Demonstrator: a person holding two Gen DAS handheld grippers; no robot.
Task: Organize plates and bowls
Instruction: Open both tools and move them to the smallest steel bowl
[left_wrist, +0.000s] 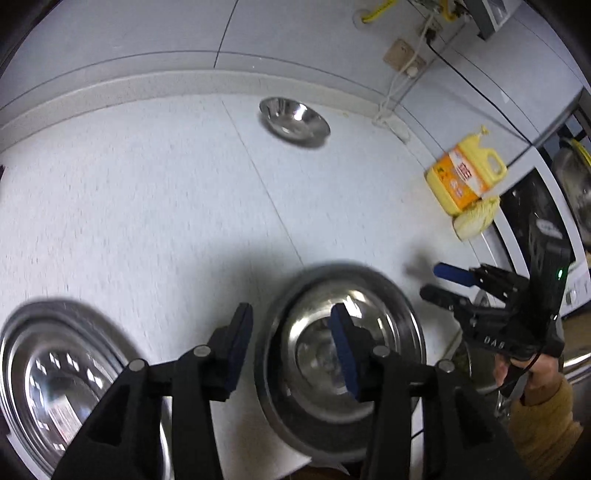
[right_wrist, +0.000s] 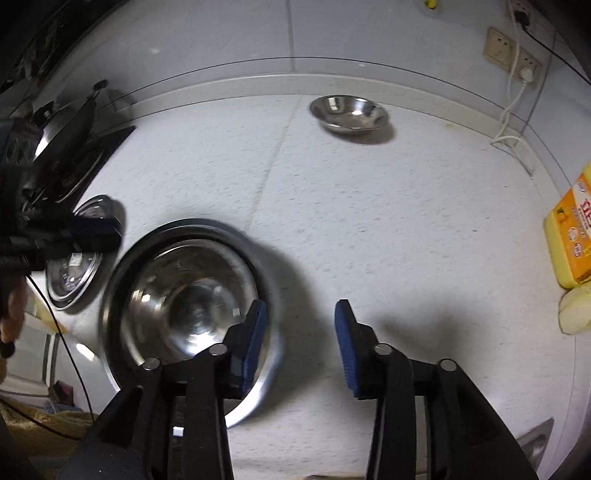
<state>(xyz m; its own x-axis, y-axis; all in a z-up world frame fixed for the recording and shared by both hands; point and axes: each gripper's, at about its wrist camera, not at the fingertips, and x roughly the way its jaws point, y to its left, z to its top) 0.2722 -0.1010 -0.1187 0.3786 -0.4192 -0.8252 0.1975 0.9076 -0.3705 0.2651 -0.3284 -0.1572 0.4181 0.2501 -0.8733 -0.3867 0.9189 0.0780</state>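
Observation:
A large steel bowl (left_wrist: 343, 362) sits near the counter's front edge; it also shows in the right wrist view (right_wrist: 184, 302). A second steel dish (left_wrist: 62, 384) lies to its left, seen in the right wrist view (right_wrist: 72, 273) behind the other gripper. A small steel bowl (left_wrist: 295, 120) stands far back by the wall, also in the right wrist view (right_wrist: 349, 114). My left gripper (left_wrist: 291, 328) is open and empty above the large bowl's left rim. My right gripper (right_wrist: 300, 325) is open and empty just right of that bowl; it also shows in the left wrist view (left_wrist: 439, 282).
A yellow detergent jug (left_wrist: 467, 173) and a pale sponge (left_wrist: 474, 219) stand at the counter's right end. Wall sockets (right_wrist: 511, 55) with cords hang above. A stove with a pan (right_wrist: 70, 125) is at the left. The sink (right_wrist: 535, 441) is at the right.

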